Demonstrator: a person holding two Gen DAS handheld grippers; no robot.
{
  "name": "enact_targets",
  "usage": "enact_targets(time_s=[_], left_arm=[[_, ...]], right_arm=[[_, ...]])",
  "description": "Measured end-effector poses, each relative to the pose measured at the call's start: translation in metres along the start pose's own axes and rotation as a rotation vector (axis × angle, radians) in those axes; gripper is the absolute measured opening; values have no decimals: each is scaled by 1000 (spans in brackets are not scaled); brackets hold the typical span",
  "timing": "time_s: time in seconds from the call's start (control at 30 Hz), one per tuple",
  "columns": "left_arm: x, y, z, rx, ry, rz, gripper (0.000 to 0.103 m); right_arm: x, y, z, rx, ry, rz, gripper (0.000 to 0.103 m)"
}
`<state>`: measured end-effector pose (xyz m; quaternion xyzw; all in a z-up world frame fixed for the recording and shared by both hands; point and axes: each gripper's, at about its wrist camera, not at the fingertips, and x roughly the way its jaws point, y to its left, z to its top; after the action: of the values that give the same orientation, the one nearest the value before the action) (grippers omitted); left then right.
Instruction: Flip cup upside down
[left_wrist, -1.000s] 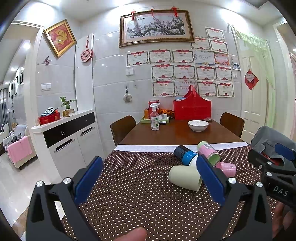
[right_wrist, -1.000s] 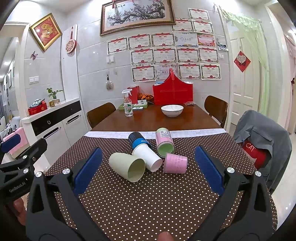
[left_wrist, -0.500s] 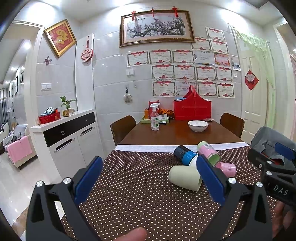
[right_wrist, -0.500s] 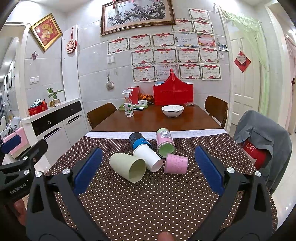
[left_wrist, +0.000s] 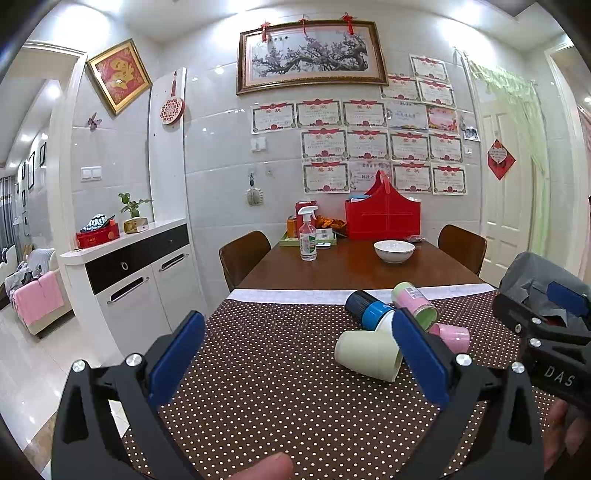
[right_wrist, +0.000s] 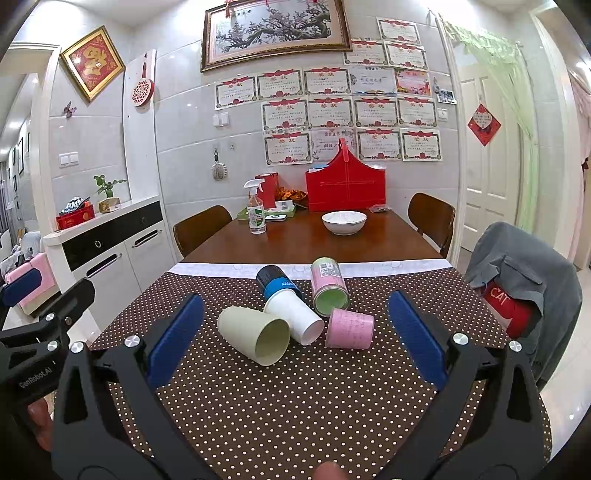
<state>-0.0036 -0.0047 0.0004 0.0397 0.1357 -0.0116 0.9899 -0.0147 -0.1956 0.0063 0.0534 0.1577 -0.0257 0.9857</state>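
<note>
Cups on their sides on my dotted bench (right_wrist: 295, 406) — pale green cup (right_wrist: 255, 339) nearest, white cup (right_wrist: 295, 319) and pink cup (right_wrist: 350, 329) beside it, my left gripper (left_wrist: 295, 354) and right gripper (right_wrist: 295, 336) both spread wide, grasping nothing.

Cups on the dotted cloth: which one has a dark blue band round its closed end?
The white cup, lying on its side between the pale green cup and the small pink cup; the others have no blue.
</note>
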Motion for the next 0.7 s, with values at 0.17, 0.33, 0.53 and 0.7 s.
enact_targets(time_s=[0.17, 0.33, 0.53, 0.7], left_arm=[[0, 0, 0, 1, 0, 1, 99], [1, -5, 1, 5, 2, -2, 99], [4, -10, 2, 10, 9, -7, 99], [13, -13, 3, 16, 23, -11, 99]], right_arm=[[0, 1, 0, -3, -1, -3, 98], [0, 1, -1, -2, 0, -2, 98], [1, 0, 0, -2, 1, -2, 98], [8, -5, 1, 4, 9, -4, 98]])
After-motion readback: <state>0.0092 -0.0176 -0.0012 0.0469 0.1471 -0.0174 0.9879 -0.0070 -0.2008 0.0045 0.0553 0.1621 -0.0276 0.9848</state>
